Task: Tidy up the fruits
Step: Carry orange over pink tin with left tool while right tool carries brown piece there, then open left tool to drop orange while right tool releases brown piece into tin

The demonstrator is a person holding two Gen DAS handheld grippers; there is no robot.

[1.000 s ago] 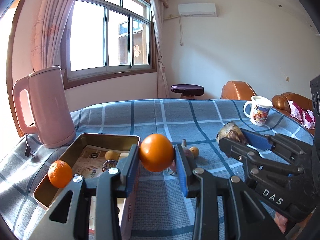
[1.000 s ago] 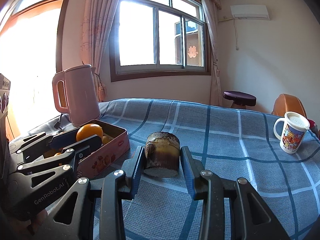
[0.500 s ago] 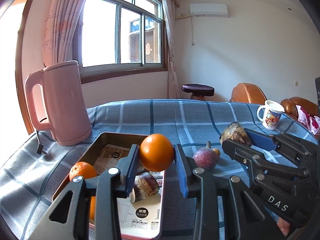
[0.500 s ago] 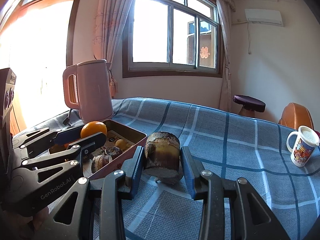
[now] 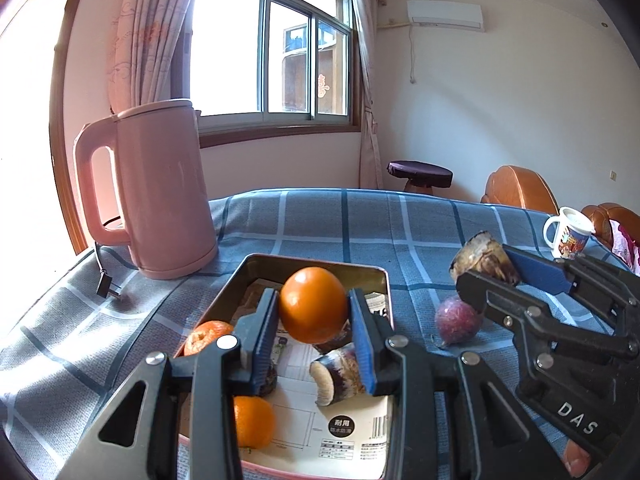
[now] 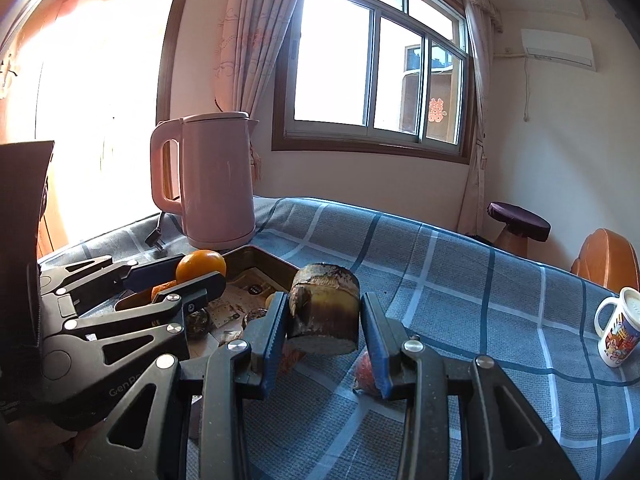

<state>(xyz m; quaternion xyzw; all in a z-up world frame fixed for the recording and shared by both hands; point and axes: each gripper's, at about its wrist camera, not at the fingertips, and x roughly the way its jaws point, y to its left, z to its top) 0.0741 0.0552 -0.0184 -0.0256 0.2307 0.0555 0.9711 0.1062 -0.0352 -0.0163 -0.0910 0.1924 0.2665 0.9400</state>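
While both grippers hang above the checked blue tablecloth [image 5: 400, 232], each one is clamped on a piece of produce. The left gripper [image 5: 314, 322] has its blue pads pressed against either side of an orange [image 5: 313, 304], narrowed to just the fruit's width, and holds it in the air over the open metal tin [image 5: 320, 266]. Inside the tin lie two smaller oranges, one near the left wall [image 5: 206, 332] and one nearer the camera [image 5: 252, 422], plus a short cut stalk piece [image 5: 338, 372] resting on printed paper. The right gripper [image 6: 324, 320] grips a stubby brown cut stalk section [image 6: 324, 308], its pads touching both flanks, and carries it clear of the cloth just to the right of the tin [image 6: 276, 258]. A purple round fruit [image 5: 458, 320] sits on the cloth beside the tin, below the right gripper's fingers. A pink kettle [image 5: 160, 192] stands behind the tin's left corner, and a printed mug [image 6: 618, 328] stands well apart at the far right.
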